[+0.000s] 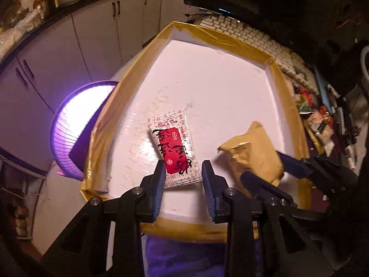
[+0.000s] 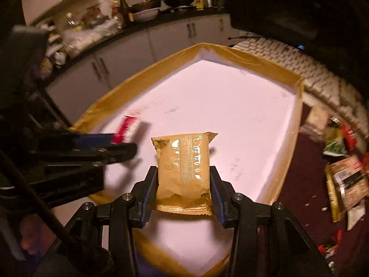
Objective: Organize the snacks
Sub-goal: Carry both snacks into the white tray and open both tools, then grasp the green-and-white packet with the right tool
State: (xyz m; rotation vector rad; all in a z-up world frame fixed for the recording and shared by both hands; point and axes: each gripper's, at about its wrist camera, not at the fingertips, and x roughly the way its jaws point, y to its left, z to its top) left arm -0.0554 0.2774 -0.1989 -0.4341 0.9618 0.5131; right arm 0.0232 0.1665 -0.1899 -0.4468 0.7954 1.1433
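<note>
L claw (image 1: 184, 173) clamps red-white packet (image 1: 175, 147), R claw (image 2: 183, 180) clamps gold pouch (image 2: 184, 168) over box (image 1: 110, 124).

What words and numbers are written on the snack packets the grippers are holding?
"ALL'S WELL", upside down, on the red and white packet in the left gripper.
"GL5" on the gold packet in the right gripper.
Black scribble across the red label: unreadable.
Other small print on both packets: too small or blurred.

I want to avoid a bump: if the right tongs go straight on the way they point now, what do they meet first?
Probably the white floor of the tray; nothing else lies ahead. The right tongs hold a gold packet, which would touch first.
</note>
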